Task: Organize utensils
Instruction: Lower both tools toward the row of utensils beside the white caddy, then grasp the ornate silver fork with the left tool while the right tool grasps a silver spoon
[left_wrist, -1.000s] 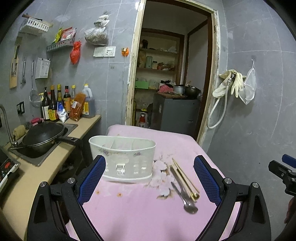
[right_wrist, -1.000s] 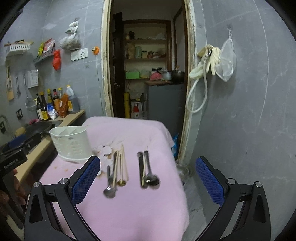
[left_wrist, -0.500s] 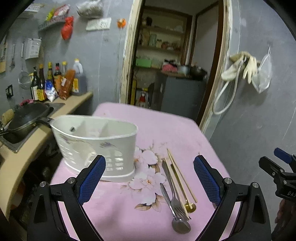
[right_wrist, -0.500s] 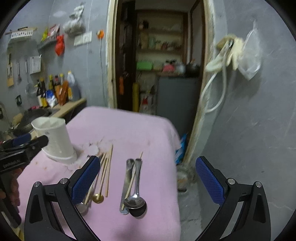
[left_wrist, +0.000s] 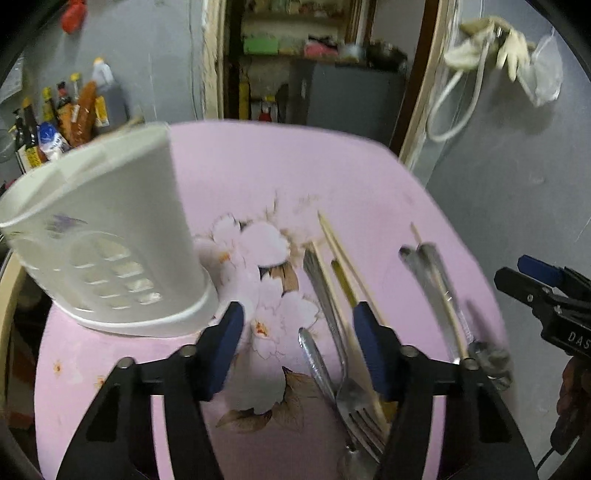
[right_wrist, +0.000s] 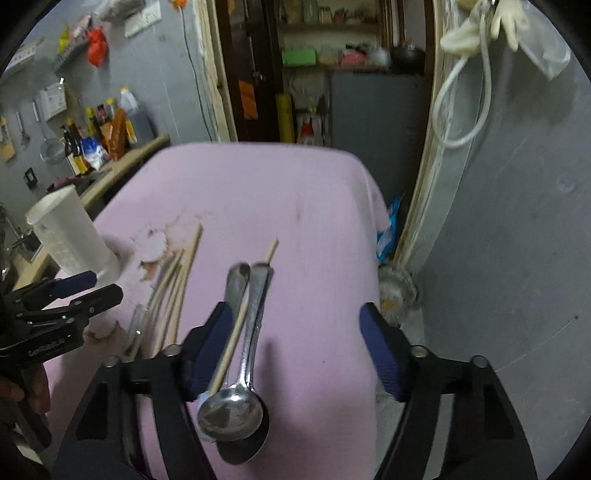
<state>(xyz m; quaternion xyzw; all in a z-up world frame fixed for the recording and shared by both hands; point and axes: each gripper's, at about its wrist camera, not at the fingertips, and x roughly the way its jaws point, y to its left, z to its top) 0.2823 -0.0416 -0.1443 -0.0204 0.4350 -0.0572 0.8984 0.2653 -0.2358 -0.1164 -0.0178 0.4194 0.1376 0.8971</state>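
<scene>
- Pink flowered tablecloth (left_wrist: 280, 173) on a small table in a cramped grey-tiled kitchen, doorway to a pantry behind it, bottles (right_wrist: 92, 140) on the counter to the left.
- White utensil holder (left_wrist: 110, 243) stands upright at the left side of the cloth. It looks empty from what shows, but I can't see down into its compartments.
- Utensils lie in two bunches: a left one with a fork (left_wrist: 354, 398), a steel handle and wooden chopsticks (left_wrist: 347, 258), and a right one with two spoons (right_wrist: 231, 413) plus one more chopstick lying along them.
- Left gripper (left_wrist: 297, 328) has its jaws partway apart and closing. The fork handle and another steel handle lie between the pads, and nothing is pinched yet as far as I can tell.
- Right gripper (right_wrist: 295, 339) is the same story, jaws closing with the spoon handles nearer its left pad, no contact that I can see.
- My take on doing this well: both bunches are overlapped, so closing on the whole pile risks dragging a chopstick along. I'd centre each gripper on a single handle, get low to the cloth, then pinch (thin flat steel on soft cloth slips easily).
- Right gripper looks off-centre to me, so nudge it left before it shuts.
- View differences: the left wrist view shows the holder's slotted side and the fork tines, which the right one doesn't. The right wrist view shows the spoon bowls clearly, just a blur at the edge in the left view, and the floor past the table edge.
</scene>
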